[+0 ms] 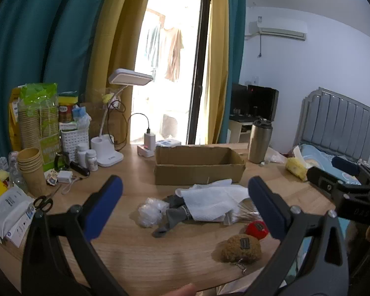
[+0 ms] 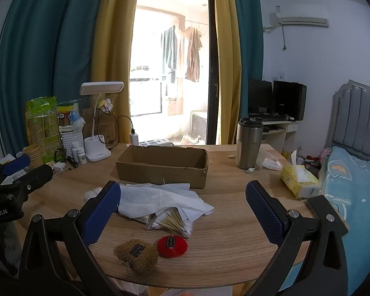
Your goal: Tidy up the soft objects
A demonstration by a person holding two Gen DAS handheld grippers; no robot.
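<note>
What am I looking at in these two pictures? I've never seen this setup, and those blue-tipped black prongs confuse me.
There is no robot here: a person holds a two-finger gripper in each hand, with a fisheye camera on each looking forward along its fingers. One picture comes from the left gripper, the other from the right gripper. Both are open and hold nothing.

On the wooden table lie a brown plush keychain, a red plush keychain, a bag of cotton swabs partly under white paper towels, a grey sock and crumpled clear plastic. Behind them stands an empty cardboard box, beside it a steel tumbler.
</note>
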